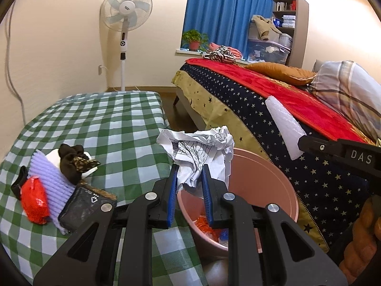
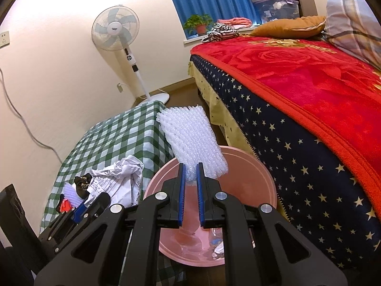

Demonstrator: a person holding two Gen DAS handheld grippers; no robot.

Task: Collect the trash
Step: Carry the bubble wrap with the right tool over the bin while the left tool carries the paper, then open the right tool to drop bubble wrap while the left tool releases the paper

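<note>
Over round pink basin (image 2: 250,166), crumpled printed paper (image 1: 202,147), ribbed white foam sheet (image 2: 193,135)

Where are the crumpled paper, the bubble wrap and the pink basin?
crumpled paper (image 1: 202,152), left wrist view, centre of the wad.
bubble wrap (image 2: 193,138), right wrist view, middle of the sheet.
pink basin (image 2: 250,181), right wrist view, inner wall.

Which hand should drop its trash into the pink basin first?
Probably right: its gripper holds the bubble wrap directly above the pink basin; the left gripper holds crumpled paper nearer the rim.
</note>
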